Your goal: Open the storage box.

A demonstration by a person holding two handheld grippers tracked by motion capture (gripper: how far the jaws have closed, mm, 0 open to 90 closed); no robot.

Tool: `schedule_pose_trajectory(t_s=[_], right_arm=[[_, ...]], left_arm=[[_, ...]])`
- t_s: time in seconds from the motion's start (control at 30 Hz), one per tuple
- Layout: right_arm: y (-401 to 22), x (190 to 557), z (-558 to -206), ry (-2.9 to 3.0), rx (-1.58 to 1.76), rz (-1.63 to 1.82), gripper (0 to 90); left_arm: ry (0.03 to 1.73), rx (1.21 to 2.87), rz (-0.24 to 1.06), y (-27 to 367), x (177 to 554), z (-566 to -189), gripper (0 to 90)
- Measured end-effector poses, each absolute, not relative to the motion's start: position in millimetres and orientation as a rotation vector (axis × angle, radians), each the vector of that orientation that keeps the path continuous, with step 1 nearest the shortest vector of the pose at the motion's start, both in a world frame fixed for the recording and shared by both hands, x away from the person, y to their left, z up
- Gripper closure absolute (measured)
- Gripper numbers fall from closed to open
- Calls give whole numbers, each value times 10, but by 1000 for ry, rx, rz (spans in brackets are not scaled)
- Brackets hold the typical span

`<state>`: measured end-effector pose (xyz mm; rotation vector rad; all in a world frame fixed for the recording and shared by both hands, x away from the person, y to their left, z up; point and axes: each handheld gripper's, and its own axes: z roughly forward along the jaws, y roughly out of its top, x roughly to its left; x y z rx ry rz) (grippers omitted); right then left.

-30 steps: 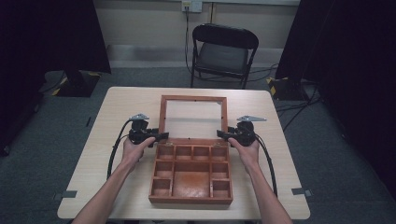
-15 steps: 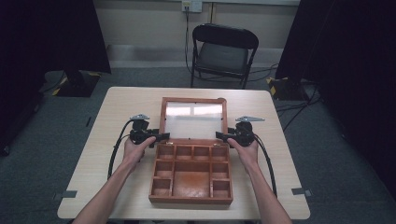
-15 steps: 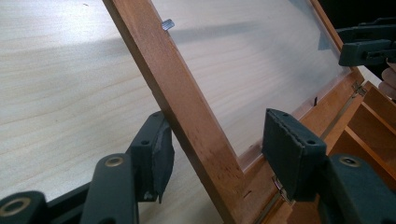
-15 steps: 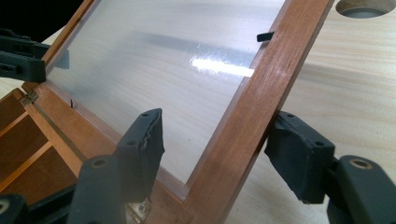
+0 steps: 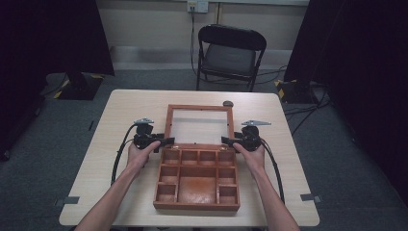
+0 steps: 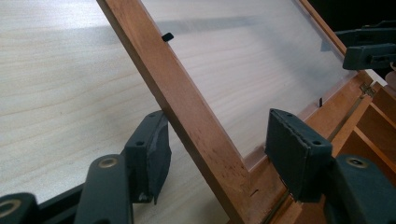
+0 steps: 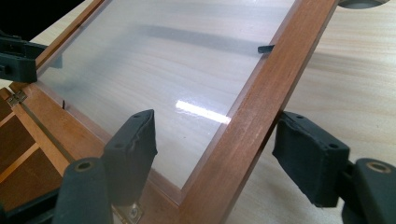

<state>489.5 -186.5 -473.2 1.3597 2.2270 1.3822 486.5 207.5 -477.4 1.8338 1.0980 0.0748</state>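
Observation:
A wooden box (image 5: 196, 206) with several empty compartments sits on the table, and its glass-paned lid (image 5: 198, 108) lies folded back flat behind it. My left gripper (image 5: 168, 141) is at the lid's left rail by the hinge, and my right gripper (image 5: 226, 140) is at the right rail. In the left gripper view the rail (image 6: 187, 107) runs between the jaws of the left gripper (image 6: 222, 156), which have just been opening; the pads are off the wood. In the right gripper view the right gripper (image 7: 219, 156) straddles its rail (image 7: 261, 98) the same way, also just opening.
A small dark round object (image 5: 228, 103) lies on the table (image 5: 130, 110) just past the lid's far right corner. A folding chair (image 5: 230, 53) stands beyond the table's far edge. Cables trail from both grippers toward the front edge.
The lid has dropped back from a raised tilt to lie flat on the table. Both hands have stayed beside its rails.

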Motion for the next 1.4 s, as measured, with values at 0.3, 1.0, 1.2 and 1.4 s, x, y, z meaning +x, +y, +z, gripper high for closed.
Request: schedule_pose_trajectory(t_s=[0.3, 1.0, 1.2, 1.4], right_arm=[[-1867, 4903, -4749, 2234, 1393, 1386, 281], [-1903, 4848, -4674, 2212, 1371, 1367, 258], [-1977, 4772, -4563, 2203, 1360, 1364, 241], [-2123, 4609, -4462, 2174, 1360, 1370, 200]], left_arm=[[1108, 1833, 77, 2074, 4862, -4781, 384], [1086, 1867, 171, 2035, 4781, -4689, 337], [1077, 1883, 204, 2091, 4704, -4581, 307], [1061, 1904, 233, 2213, 4556, -4492, 276]])
